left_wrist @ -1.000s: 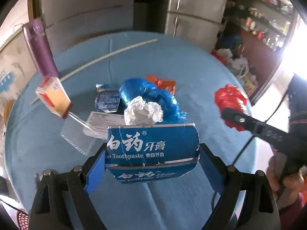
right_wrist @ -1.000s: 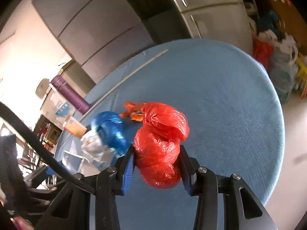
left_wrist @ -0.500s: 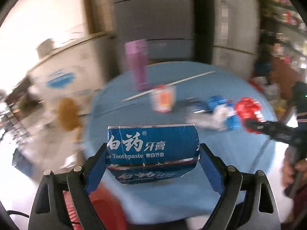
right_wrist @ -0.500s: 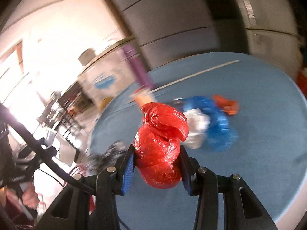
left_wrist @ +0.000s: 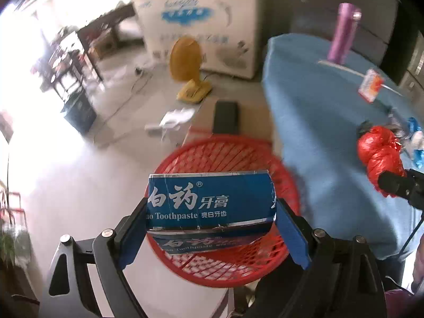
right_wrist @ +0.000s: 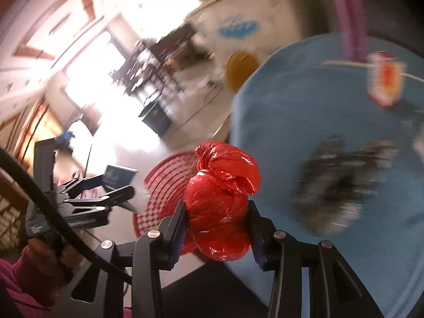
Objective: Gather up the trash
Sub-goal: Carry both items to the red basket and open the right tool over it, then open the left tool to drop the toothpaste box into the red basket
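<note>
My left gripper (left_wrist: 212,212) is shut on a blue toothpaste box (left_wrist: 210,202) and holds it above a red mesh basket (left_wrist: 238,259) on the floor beside the table. My right gripper (right_wrist: 217,212) is shut on a crumpled red plastic bag (right_wrist: 220,204), held near the table's edge; the bag also shows in the left wrist view (left_wrist: 380,156). The basket (right_wrist: 161,182) and the left gripper (right_wrist: 106,188) with the box show at the left of the right wrist view.
A round blue table (left_wrist: 331,111) holds a purple bottle (left_wrist: 343,34), a small orange-and-white carton (left_wrist: 371,84) and blue and white trash (left_wrist: 413,137). On the floor stand a yellow fan (left_wrist: 185,61), a white chest freezer (left_wrist: 201,23) and a dark box (left_wrist: 225,118).
Both grippers have swung left, away from the table top, toward the floor. The red basket has come into view under the toothpaste box. Both still hold their items.
</note>
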`<state>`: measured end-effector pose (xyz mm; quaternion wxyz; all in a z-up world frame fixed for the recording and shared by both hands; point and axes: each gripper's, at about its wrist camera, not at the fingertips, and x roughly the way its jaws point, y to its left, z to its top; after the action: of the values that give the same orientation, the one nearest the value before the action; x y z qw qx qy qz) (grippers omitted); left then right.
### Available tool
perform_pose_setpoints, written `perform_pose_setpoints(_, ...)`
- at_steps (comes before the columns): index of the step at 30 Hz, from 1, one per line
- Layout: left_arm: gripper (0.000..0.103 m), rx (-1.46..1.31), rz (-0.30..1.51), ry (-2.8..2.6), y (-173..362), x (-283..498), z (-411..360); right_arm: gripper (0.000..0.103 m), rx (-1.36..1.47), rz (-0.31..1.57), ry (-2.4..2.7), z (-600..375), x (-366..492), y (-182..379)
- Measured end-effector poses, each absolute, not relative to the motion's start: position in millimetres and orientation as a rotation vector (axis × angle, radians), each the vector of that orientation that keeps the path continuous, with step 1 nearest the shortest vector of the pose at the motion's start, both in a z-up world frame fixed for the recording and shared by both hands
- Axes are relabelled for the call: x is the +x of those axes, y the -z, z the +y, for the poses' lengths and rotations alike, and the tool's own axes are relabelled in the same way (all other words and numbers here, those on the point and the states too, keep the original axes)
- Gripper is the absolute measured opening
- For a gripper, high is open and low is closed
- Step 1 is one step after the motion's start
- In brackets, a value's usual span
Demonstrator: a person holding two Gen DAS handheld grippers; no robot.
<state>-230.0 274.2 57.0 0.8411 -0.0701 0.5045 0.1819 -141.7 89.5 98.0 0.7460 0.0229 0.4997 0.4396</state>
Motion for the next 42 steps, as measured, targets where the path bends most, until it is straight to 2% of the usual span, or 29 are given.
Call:
perform_pose_setpoints(8, 0.091, -0.199, 1.173, -0.407, -15, -235, 300, 0.049, -0.018, 1.239, -1.030, 170, -129, -55)
perform_pose_setpoints(12, 0.091, -0.229, 1.211, -0.406, -5, -236, 306, 0.064, 0.035, 1.285, -1.047, 184, -120, -43)
perform_pose_setpoints(14, 0.091, -0.243, 1.230, -0.403, 0, -234, 307, 0.064, 0.069, 1.281, -1.052, 184, -118, -41)
perform_pose_setpoints(28, 0.091, -0.200, 1.255, -0.412, 4, -214, 298, 0.064, 0.224, 1.105, -0.908, 77, -113, -85)
perform_pose_setpoints(35, 0.091, -0.174, 1.166, -0.398, -16, -212, 292, 0.064, 0.278, 1.029, -0.840, 25, -108, -105)
perform_pose_setpoints(42, 0.091, -0.247, 1.130, -0.300, -21, -219, 289, 0.065, 0.310, 1.024, -0.812, 10, -106, -101)
